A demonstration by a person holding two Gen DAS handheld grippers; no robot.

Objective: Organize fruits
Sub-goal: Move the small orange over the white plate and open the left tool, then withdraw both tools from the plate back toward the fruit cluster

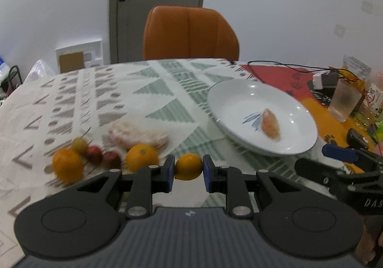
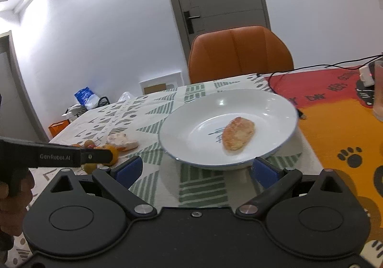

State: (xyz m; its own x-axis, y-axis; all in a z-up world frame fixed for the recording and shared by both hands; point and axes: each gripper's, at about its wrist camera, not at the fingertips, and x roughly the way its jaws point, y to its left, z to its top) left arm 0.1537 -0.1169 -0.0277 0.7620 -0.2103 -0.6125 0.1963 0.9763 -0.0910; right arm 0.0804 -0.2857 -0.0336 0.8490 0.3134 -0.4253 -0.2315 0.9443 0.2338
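My left gripper (image 1: 188, 168) is shut on a small orange (image 1: 188, 165), held between its blue pads just above the tablecloth. To its left lie two more oranges (image 1: 67, 167) (image 1: 141, 157), two small red fruits (image 1: 94, 153), a yellow-green fruit (image 1: 79, 144) and a pale peeled piece (image 1: 137, 136). A white plate (image 1: 239, 100) to the right holds one peeled orange-pink segment (image 1: 270, 123). My right gripper (image 2: 197, 168) stands open at the near rim of the plate (image 2: 191, 124), with nothing between its fingers. The left gripper's finger (image 2: 95, 156) shows at the left of the right wrist view.
An orange chair (image 1: 191, 33) stands behind the table's far edge. At the right are a frosted glass (image 1: 343, 100), a white charger (image 1: 323, 80) with black cables, and packets. A red and orange mat (image 2: 335, 124) lies right of the plate.
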